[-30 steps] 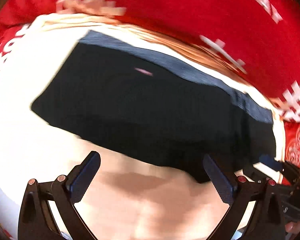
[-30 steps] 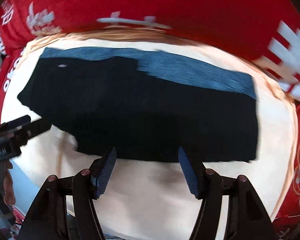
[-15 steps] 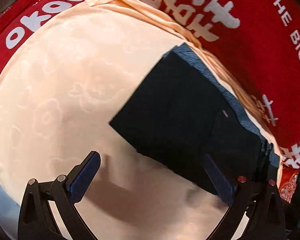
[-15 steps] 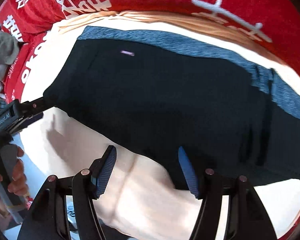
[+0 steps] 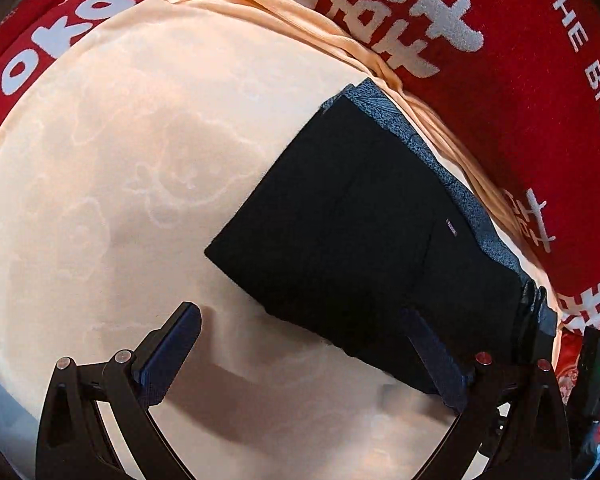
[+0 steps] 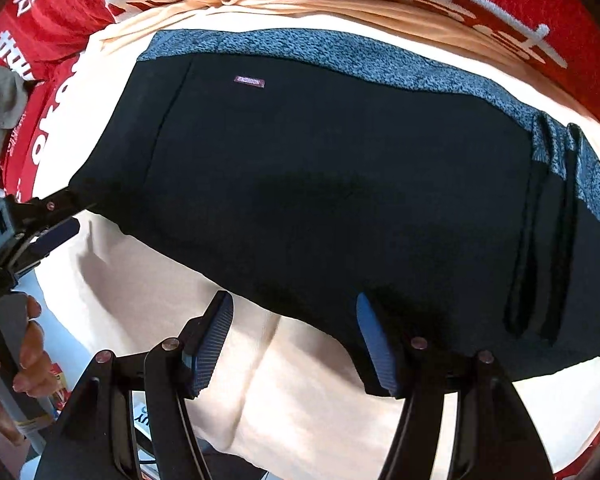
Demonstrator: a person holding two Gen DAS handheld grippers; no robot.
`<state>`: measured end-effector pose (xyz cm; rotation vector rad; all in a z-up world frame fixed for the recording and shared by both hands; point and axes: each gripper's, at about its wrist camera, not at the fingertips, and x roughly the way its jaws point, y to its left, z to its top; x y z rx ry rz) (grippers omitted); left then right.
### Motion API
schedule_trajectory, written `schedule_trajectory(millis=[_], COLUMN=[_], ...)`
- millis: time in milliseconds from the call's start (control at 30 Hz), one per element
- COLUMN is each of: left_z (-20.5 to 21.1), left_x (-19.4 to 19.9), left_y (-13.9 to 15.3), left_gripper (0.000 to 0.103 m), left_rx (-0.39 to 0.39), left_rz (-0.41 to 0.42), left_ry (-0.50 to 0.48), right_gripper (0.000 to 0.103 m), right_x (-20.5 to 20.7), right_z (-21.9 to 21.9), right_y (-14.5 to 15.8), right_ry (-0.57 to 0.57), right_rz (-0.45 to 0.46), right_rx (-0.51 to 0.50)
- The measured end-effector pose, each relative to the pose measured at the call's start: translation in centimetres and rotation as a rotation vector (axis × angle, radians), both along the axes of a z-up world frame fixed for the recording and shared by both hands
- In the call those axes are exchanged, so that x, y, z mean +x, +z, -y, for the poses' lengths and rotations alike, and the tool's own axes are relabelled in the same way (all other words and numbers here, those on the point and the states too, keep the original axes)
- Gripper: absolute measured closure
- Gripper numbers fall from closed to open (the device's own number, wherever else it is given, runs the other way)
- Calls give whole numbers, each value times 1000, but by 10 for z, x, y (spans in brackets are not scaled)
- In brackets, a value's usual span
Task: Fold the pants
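Pants (image 6: 320, 184) lie flat on the peach cloth (image 5: 148, 168). Left tool (image 5: 300, 344) and right tool (image 6: 296, 332) both released, empty, straddling the near edge, likely lined up to pinch it for a fold.

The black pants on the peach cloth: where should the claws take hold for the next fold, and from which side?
Judging by the pose, grip the near long edge of the pants, coming straight down from the near side. They lie flat, the blue-grey waistband along the far edge, and both open claws, left and right, straddle that near edge.
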<state>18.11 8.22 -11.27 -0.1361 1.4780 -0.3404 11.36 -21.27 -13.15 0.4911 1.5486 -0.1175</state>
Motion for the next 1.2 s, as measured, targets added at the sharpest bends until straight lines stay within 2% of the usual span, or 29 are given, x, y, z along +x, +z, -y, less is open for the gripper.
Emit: schedule_trajectory(millis=[100,233,333,467,567,700,933,1033,1067,1133,1200], left_z=[2,-7,-17,-22,-19,-11,16,31,38,48,51], left_x=[0,-3,-4,-8,-6,2,8,9,10,13,14], left_y=[-1,-3,-7,-20,-20,-24,-24,-6,-5,-16,-24], left_gripper=[0,0,0,0,0,0,0,0,0,1,14], left_rx=[-23,-110,-195,-340,-368,-470,-451,-456,-425,-342,-270], left_rz=[-10,-40,-73,-164,-134,-150,-141,-74,-55,-71,-70], left_ry=[1,33,66,86,98,144,132,101,80,64,75], right_gripper=[35,35,35,35,35,35,34,33,33,33,33], right_x=[1,0,-1,-1,0,0,-5,-6,-6,-7,-6], right_z=[2,2,3,3,1,-4,-3,-6,-7,-11,-11], right_y=[-6,-9,-9,-11,-12,-13,-17,-18,-18,-20,-20], right_ry=[-5,-3,-3,-11,0,19,26,42,46,51,50], right_rz=[-12,-12,-6,-5,0,4,20,27,29,32,31], right_rx=[-14,-5,3,12,5,-5,1,-3,-4,-6,-4])
